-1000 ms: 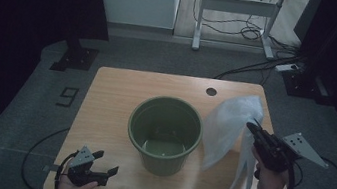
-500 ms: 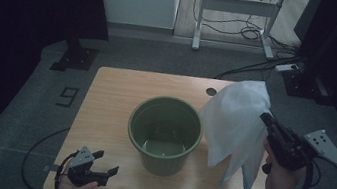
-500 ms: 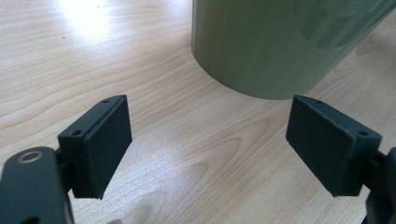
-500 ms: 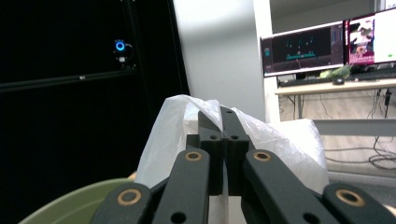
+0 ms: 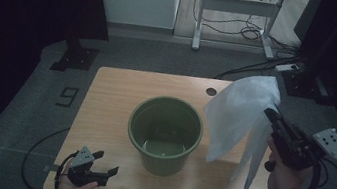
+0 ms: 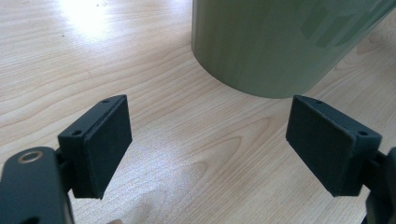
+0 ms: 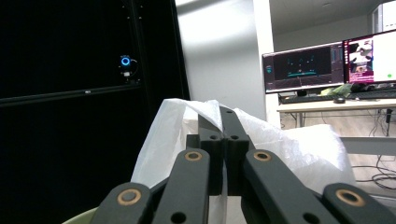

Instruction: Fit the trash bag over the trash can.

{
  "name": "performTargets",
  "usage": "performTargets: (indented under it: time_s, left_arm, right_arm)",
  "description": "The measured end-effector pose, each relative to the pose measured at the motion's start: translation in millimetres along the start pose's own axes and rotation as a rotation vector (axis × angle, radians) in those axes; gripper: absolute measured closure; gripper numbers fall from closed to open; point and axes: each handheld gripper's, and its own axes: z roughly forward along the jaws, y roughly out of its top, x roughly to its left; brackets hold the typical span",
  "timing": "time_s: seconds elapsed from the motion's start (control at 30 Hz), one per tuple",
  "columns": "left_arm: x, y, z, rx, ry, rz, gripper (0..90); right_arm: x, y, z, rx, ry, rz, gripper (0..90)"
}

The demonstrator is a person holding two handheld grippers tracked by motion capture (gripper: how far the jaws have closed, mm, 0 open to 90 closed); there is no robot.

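A green bucket (image 5: 164, 133) stands upright in the middle of the wooden table (image 5: 108, 111); its wall (image 6: 275, 42) shows close ahead in the left gripper view. My right gripper (image 5: 270, 115) is shut on a white plastic bag (image 5: 239, 117), which hangs in the air to the right of the bucket. In the right gripper view the bag (image 7: 299, 149) drapes over the closed jaws of that gripper (image 7: 224, 114). My left gripper (image 5: 105, 163) rests open at the table's near left edge, its pads (image 6: 100, 144) wide apart over bare wood.
A round cable hole (image 5: 211, 91) lies near the table's far edge. Cables trail on the grey floor (image 5: 241, 65) around the table. A desk with monitors (image 7: 327, 65) stands beyond, and a black stand base (image 5: 75, 58) sits at the far left.
The right gripper has risen with the bag, which now hangs higher and more spread out beside the bucket. The left gripper has stayed where it was.
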Motion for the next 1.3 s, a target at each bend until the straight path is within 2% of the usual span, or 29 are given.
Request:
performTargets:
  time_s: [0.3,0.5,0.6,1.0,1.2,1.3]
  left_arm:
    - [0.1,0.2,0.6,0.002,0.0,0.003,13.9]
    - [-0.3,0.7,1.0,0.002,0.0,0.005,13.9]
    - [-0.5,1.1,0.4,-0.001,-0.001,0.005,13.9]
    - [2.7,0.7,-0.5,-0.005,0.0,-0.004,13.9]
    - [1.8,1.3,-0.2,-0.004,-0.002,-0.001,13.9]
    - [1.8,1.0,0.1,-0.003,-0.002,-0.001,13.9]
  right_arm:
    - [1.3,-1.5,4.2,-0.004,0.005,0.013,89.0]
    - [7.6,11.4,5.6,-0.023,0.011,-0.002,88.9]
    - [15.9,21.6,7.9,-0.043,0.022,-0.017,88.9]
    - [37.3,42.5,14.1,-0.081,0.057,-0.043,89.0]
    - [46.2,40.8,16.9,-0.077,0.081,-0.046,88.9]
    - [50.5,32.7,21.0,-0.059,0.094,-0.043,88.9]
